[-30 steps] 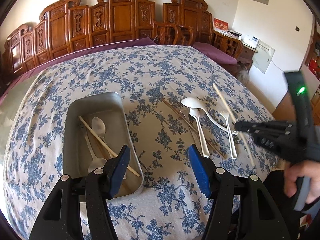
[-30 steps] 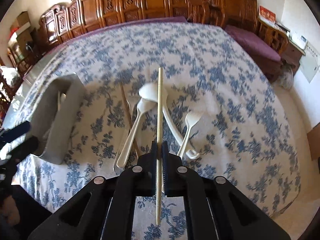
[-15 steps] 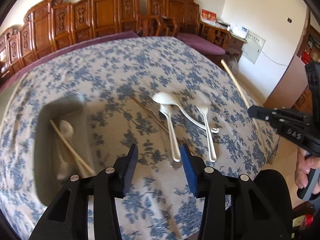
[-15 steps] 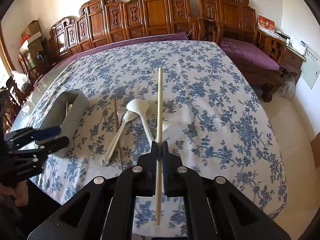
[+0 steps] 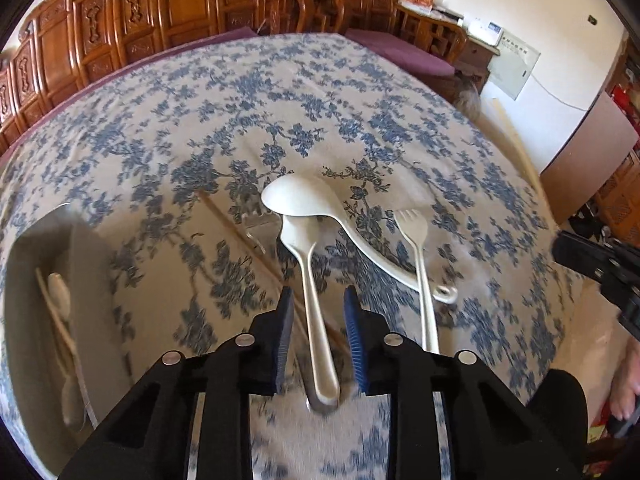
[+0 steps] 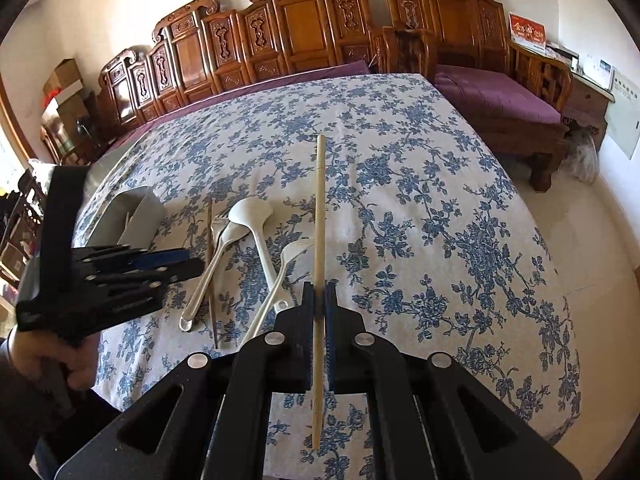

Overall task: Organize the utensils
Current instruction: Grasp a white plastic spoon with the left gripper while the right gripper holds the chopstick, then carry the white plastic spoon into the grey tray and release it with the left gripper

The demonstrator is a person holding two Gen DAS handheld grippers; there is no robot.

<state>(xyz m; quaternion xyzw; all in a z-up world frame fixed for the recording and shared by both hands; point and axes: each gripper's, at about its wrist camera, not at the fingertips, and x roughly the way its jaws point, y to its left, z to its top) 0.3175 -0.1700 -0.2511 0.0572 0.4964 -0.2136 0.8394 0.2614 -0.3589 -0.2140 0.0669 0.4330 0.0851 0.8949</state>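
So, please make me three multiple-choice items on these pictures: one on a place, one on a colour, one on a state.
1. Where does the metal tray lie in the left wrist view?
A. at the left edge
B. at the far end of the table
C. under the white fork

2. What colour are the flowers on the tablecloth?
A. red
B. blue
C. green

3. What does the right gripper hold?
A. nothing
B. a white spoon
C. a wooden chopstick

Answers:
1 A: the tray sits at the left edge of that view, with a chopstick and a spoon inside.
2 B: the cloth is pale with blue flowers.
3 C: the pads press on the wooden chopstick, which points away over the table.
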